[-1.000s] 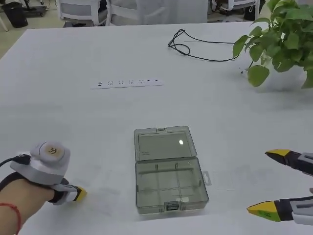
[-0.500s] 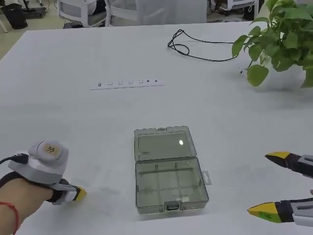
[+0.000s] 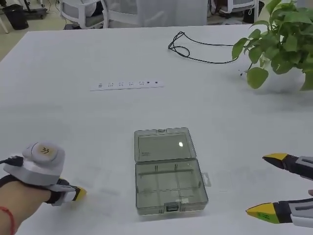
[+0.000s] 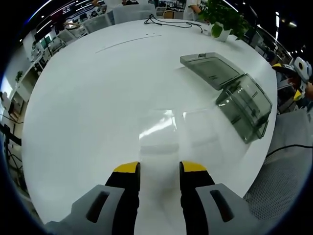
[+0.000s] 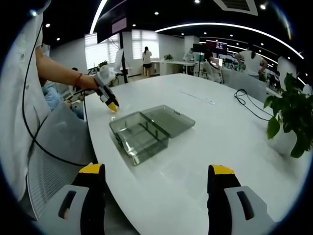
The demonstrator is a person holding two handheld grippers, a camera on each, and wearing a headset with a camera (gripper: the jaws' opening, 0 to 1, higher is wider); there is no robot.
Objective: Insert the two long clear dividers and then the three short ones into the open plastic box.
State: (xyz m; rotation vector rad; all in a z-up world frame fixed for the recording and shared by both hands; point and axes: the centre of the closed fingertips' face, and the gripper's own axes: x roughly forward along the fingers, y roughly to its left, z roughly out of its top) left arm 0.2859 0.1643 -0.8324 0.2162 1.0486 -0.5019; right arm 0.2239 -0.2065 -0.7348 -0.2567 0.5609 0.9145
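We see the open plastic box (image 3: pixel 168 185) on the white table (image 3: pixel 73 122), near its front edge and about midway between the two grippers. Its lid (image 3: pixel 164 145) lies flat behind the base. Faint lines cross the smoky clear base in a grid. They may be dividers seated inside, though we cannot be sure through the see-through plastic. The left gripper (image 3: pixel 77 194) is low over the table, well to the left of the box. In the left gripper view its yellow-tipped jaws stand close together with a narrow gap, nothing between them, and the box lies off to the right. The right gripper (image 3: pixel 266 184) is to the right of the box, its jaws spread wide and pinching nothing. The right gripper view looks between them at the box, with bare tabletop in front of it. Everything else lies well apart from the box, towards the far side of the table. A white power strip (image 3: pixel 126 84) lies flat beyond the lid, and its markings are too small for us to read. A black cable (image 3: pixel 195 49) loops farther back. A leafy green plant (image 3: pixel 279 41) in a white pot stands at the far right, and chairs (image 3: pixel 83 11) stand beyond the table edge.
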